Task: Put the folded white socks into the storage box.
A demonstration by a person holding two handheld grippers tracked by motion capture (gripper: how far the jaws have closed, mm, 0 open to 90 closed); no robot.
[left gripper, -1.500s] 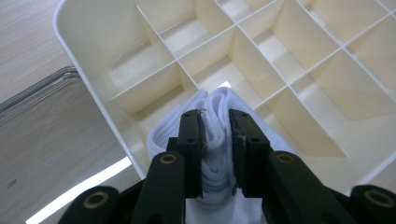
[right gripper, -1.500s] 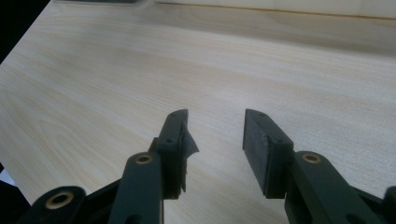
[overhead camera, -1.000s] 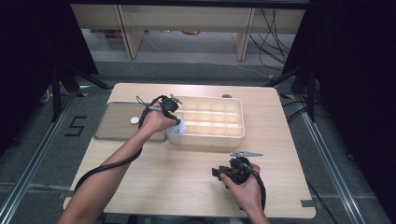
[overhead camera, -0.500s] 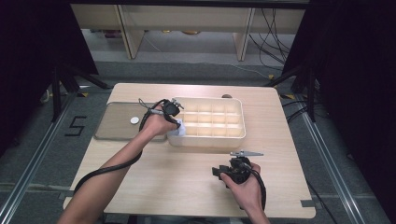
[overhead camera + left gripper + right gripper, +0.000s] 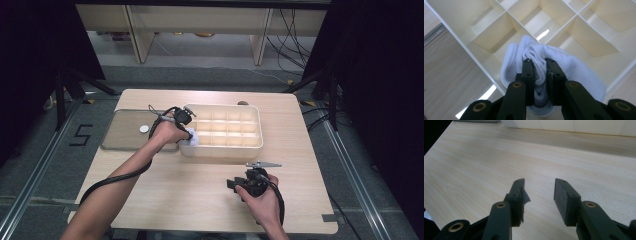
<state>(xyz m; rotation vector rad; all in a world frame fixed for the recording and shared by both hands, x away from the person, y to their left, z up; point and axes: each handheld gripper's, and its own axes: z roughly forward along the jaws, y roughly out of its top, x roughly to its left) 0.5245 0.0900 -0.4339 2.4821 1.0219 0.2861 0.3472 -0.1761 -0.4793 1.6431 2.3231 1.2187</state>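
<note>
We take this for a lab set up for recording, not a home or shop. A single pale wooden tabletop (image 5: pixel 200 195) stands alone on a grey floor (image 5: pixel 45 170) marked with tape lines and a taped number five (image 5: pixel 80 135). Black curtains (image 5: pixel 35 55) close in both sides, dark stand legs (image 5: pixel 67 90) rest by the corners, loose cables (image 5: pixel 295 30) trail at the back, and plain wooden shelving (image 5: pixel 200 20) lines the far wall.
</note>
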